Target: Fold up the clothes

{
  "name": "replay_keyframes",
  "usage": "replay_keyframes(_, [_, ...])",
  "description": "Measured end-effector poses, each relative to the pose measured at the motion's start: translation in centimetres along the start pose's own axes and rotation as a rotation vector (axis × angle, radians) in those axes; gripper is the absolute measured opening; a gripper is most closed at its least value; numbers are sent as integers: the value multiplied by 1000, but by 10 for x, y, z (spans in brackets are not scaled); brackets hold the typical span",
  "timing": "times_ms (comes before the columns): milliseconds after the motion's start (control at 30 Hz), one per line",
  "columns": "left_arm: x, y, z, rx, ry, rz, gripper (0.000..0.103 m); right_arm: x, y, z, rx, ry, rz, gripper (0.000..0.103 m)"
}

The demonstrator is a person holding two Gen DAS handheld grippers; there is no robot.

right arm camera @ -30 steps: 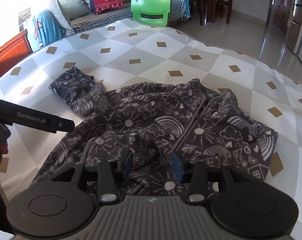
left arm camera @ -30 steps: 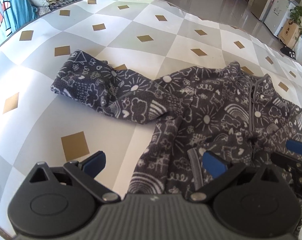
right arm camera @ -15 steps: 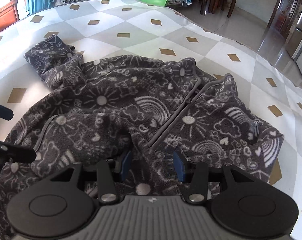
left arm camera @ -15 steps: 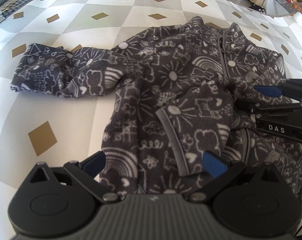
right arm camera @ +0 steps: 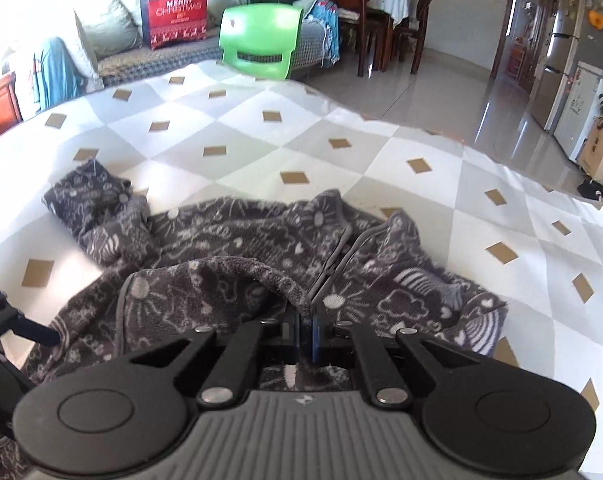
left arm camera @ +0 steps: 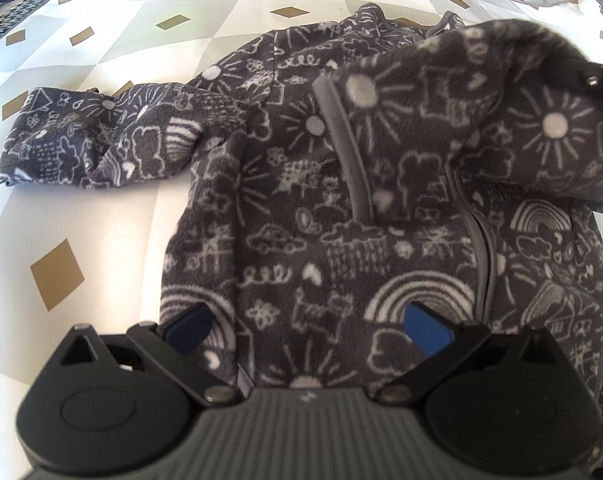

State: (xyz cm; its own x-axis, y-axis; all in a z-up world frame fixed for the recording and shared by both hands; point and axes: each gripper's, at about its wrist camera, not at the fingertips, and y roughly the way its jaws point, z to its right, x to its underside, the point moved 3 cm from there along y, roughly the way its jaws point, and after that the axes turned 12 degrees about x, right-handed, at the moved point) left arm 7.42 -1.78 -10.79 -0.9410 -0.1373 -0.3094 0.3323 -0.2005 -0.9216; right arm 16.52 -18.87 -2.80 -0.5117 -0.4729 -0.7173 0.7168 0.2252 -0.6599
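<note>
A dark grey fleece jacket (left arm camera: 301,220) with white doodles lies front up on the table, its zip running down the middle. One sleeve (left arm camera: 81,140) stretches out flat to the left. My right gripper (right arm camera: 306,328) is shut on a fold of the other sleeve (right arm camera: 221,280) and holds it raised above the jacket's chest. In the left wrist view that raised sleeve (left arm camera: 441,120) hangs at the upper right. My left gripper (left arm camera: 307,320) stands open just above the jacket's lower body, with nothing between its blue pads. One left finger (right arm camera: 21,324) shows at the edge of the right wrist view.
The table wears a cloth (right arm camera: 301,140) of white and grey diamonds with gold squares, and its far edge curves off to the right. Beyond it stand a green plastic chair (right arm camera: 261,40), a sofa with cushions and a red gift bag (right arm camera: 175,8), and dining chairs.
My right gripper has shut on the sleeve fold and lifted it off the jacket. My left gripper has sunk closer to the jacket and shifted over its lower body, still open.
</note>
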Motion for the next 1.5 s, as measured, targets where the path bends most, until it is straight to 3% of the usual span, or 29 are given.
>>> replay_keyframes(100, [-5,-2,-1,-11,-32,28,103,-5,-26,12,-19,-9,59,5])
replay_keyframes(200, [-9,-8,-6,-62,-69,80,103,10,-43,10,-156,-91,37,7])
replay_keyframes(300, [-12,-12,-10,-100,-80,106,103,51,-44,-14,-244,-308,-89,8])
replay_keyframes(433, [-12,-14,-12,-118,-82,117,103,93,-36,-30,-248,-483,-235,12])
replay_keyframes(567, [-12,-11,-13,-121,-75,105,103,90,-39,-19,-256,-423,-229,23])
replay_keyframes(733, [-16,-18,-13,-126,-93,140,103,69,-44,-1,-242,-248,-159,26])
replay_keyframes(867, [-24,-28,-13,-138,-89,188,103,53,-49,-10,-200,-256,-90,27])
replay_keyframes(1033, [-27,-36,-17,-144,-107,212,103,34,-53,-18,-230,-204,-40,29])
replay_keyframes(1133, [-28,-41,-24,-159,-132,234,103,30,-44,-32,-234,-187,-51,29])
replay_keyframes(1500, [-26,-50,-49,-163,-211,240,103,39,35,-86,-144,-182,-222,37])
